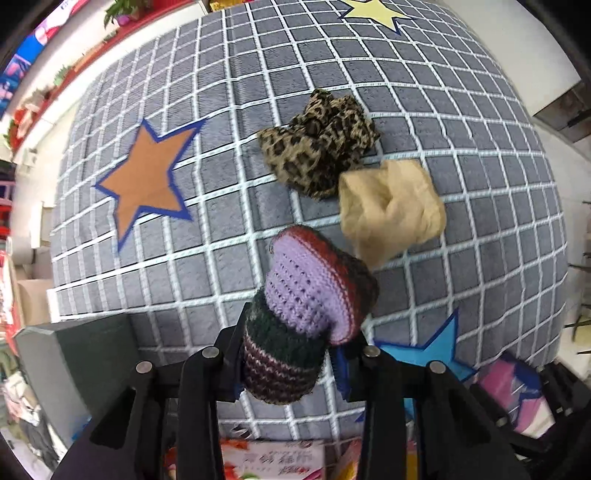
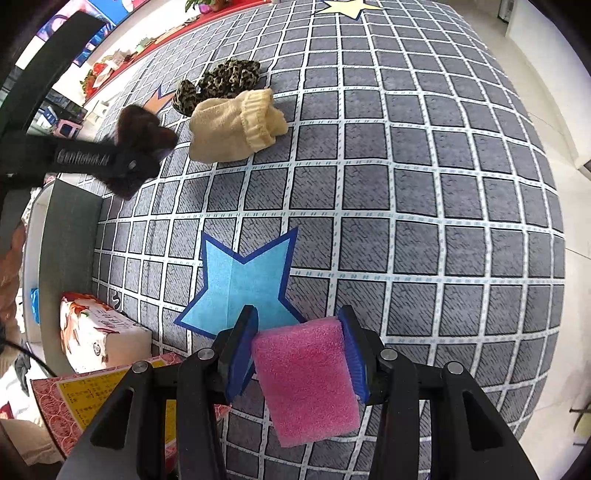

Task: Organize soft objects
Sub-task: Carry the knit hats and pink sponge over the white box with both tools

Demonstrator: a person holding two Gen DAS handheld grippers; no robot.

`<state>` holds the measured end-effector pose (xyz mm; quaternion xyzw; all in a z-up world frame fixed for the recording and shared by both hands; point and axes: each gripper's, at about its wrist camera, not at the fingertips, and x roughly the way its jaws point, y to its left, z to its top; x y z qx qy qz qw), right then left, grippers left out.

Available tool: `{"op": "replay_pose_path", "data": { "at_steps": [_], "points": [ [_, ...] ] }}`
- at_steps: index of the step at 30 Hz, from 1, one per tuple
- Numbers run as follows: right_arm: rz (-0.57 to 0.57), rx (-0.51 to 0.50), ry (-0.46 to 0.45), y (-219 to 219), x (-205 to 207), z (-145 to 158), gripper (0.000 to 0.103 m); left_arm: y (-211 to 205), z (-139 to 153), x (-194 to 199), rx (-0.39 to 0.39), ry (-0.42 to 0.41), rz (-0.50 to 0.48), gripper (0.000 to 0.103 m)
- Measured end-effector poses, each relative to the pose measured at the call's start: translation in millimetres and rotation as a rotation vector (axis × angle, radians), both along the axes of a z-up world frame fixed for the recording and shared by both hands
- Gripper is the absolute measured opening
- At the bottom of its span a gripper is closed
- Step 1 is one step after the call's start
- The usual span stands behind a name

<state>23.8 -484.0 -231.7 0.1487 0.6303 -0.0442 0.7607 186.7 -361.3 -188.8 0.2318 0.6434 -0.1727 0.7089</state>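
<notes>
My left gripper (image 1: 291, 354) is shut on a knitted piece (image 1: 310, 295) with purple, dark red and dark green stripes, and holds it above the grey checked mat (image 1: 229, 110). The right wrist view shows that gripper (image 2: 129, 162) at the left, with the dark knit (image 2: 144, 129) hanging between its fingers. A leopard-print cloth (image 1: 317, 144) (image 2: 221, 83) and a beige sock (image 1: 388, 206) (image 2: 232, 125) lie side by side on the mat. My right gripper (image 2: 299, 332) is shut on a pink sponge (image 2: 306, 373), which sticks out over the mat.
Paper stars lie on the mat: an orange one (image 1: 147, 177), a blue one (image 2: 243, 284) and a yellow one (image 1: 373, 11). A grey bin (image 2: 70, 229) stands at the mat's left edge. Beside it are a tissue pack (image 2: 99, 332) and a red-and-yellow booklet (image 2: 92, 398).
</notes>
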Motion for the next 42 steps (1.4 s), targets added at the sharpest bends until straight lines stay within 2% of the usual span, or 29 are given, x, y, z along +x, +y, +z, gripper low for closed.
{"op": "replay_pose_path", "data": {
  "at_steps": [4,10,17,20,23,25,30,36,42],
  "points": [
    [-0.01,-0.014,-0.01,5.2,-4.0,13.0,0.046,58.0,9.8,-39.9,-0.012,0.013,0.027,0.04],
    [-0.011,-0.062,-0.005,26.4,-7.7,33.2,0.046,120.5,36.6,-74.9,-0.044,-0.009,0.054,0.04],
    [-0.02,-0.085,-0.008,50.1,-9.0,53.8,0.046,150.9,68.6,-96.4,-0.081,-0.036,0.099,0.041],
    [0.006,-0.129,-0.025,66.8,-6.8,65.6,0.046,132.1,44.9,-82.2,-0.087,-0.037,0.123,0.041],
    [0.025,-0.147,-0.044,81.2,-4.5,75.2,0.046,149.0,38.0,-78.7,-0.104,-0.038,0.145,0.042],
    [0.038,-0.157,-0.055,91.8,-2.6,81.0,0.046,150.1,10.4,-61.1,-0.114,-0.034,0.158,0.042],
    [0.074,-0.221,-0.068,110.5,1.0,90.7,0.047,183.9,11.1,-63.3,-0.134,-0.035,0.215,0.043],
    [0.064,-0.236,-0.097,115.4,5.9,104.9,0.047,212.1,19.2,-64.8,-0.157,-0.05,0.268,0.043],
    [0.102,-0.244,-0.114,133.0,15.9,115.2,0.047,234.9,25.0,-68.1,-0.169,-0.071,0.301,0.044]
  ]
}}
